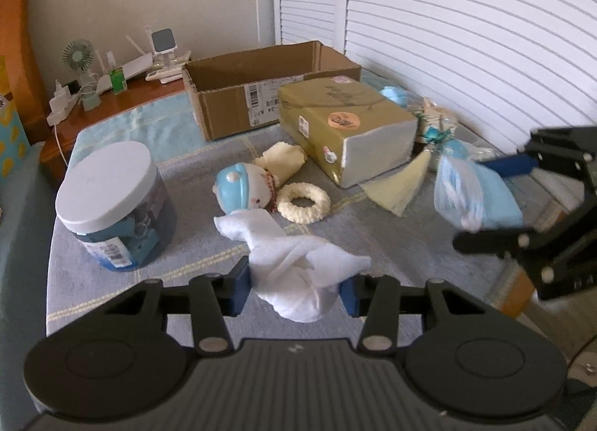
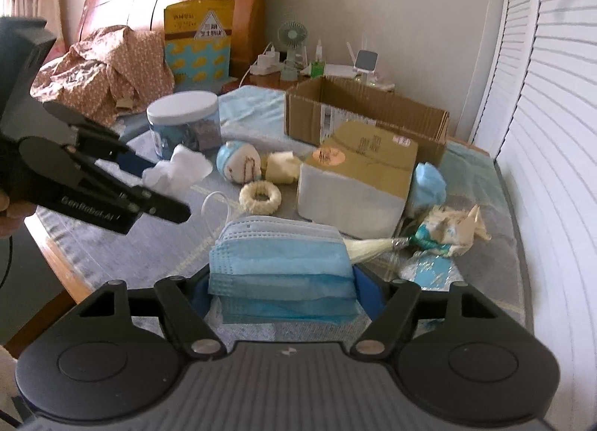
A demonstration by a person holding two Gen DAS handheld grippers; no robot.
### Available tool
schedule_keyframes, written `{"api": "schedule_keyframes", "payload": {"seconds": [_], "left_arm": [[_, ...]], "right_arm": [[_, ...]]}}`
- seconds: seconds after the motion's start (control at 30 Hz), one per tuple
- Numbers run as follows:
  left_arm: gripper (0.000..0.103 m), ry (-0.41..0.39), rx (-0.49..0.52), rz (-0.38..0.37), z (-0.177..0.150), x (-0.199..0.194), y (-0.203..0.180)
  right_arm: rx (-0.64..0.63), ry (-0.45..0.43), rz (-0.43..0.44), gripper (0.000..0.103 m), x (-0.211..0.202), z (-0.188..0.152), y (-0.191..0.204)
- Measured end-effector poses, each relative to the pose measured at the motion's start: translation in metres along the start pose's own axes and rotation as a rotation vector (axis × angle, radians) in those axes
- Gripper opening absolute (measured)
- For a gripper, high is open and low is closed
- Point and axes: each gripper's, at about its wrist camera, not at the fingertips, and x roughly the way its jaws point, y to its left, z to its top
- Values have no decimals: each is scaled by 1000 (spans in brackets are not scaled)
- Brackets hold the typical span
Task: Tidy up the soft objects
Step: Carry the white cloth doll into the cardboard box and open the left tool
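My left gripper (image 1: 296,291) is shut on a white cloth (image 1: 294,263) and holds it above the grey table cover; it also shows in the right wrist view (image 2: 164,184) with the cloth (image 2: 177,169). My right gripper (image 2: 283,293) is shut on a stack of blue face masks (image 2: 281,263); in the left wrist view it (image 1: 485,203) holds the masks (image 1: 474,192) at the right. A blue-capped plush doll (image 1: 242,188), a cream ring (image 1: 304,203) and a cream cloth (image 1: 281,162) lie mid-table. An open cardboard box (image 1: 261,91) stands behind.
A white-lidded jar (image 1: 115,203) stands at the left. A gold tissue pack (image 1: 347,125) lies before the box. Crumpled wrappers and a cream tassel (image 2: 440,233) lie at the right. A bedside table with a small fan (image 1: 78,58) is at the back left.
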Motion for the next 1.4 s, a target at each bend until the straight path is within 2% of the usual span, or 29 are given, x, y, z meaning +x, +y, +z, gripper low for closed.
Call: {"api": "schedule_keyframes", "payload": {"seconds": [0.3, 0.63, 0.8, 1.0, 1.23, 1.33, 1.37, 1.4], "left_arm": [[47, -27, 25, -42, 12, -20, 9], [47, -89, 89, -60, 88, -3, 34], [47, -107, 142, -54, 137, 25, 46], [47, -53, 176, -35, 187, 89, 63], [48, 11, 201, -20, 214, 151, 77], [55, 16, 216, -3, 216, 162, 79], [60, 22, 218, 9, 215, 165, 80], [73, 24, 217, 25, 216, 168, 81]], "right_arm": [[-15, -72, -30, 78, -9, 40, -6], [-22, -147, -49, 78, 9, 88, -29], [-18, -167, -46, 78, 21, 102, -42], [10, -171, -45, 78, 34, 109, -55], [45, -168, -52, 78, 40, 107, -68], [52, -159, -53, 78, 46, 108, -72], [53, -156, -55, 78, 48, 108, -73], [56, -152, -54, 78, 49, 108, -74]]}}
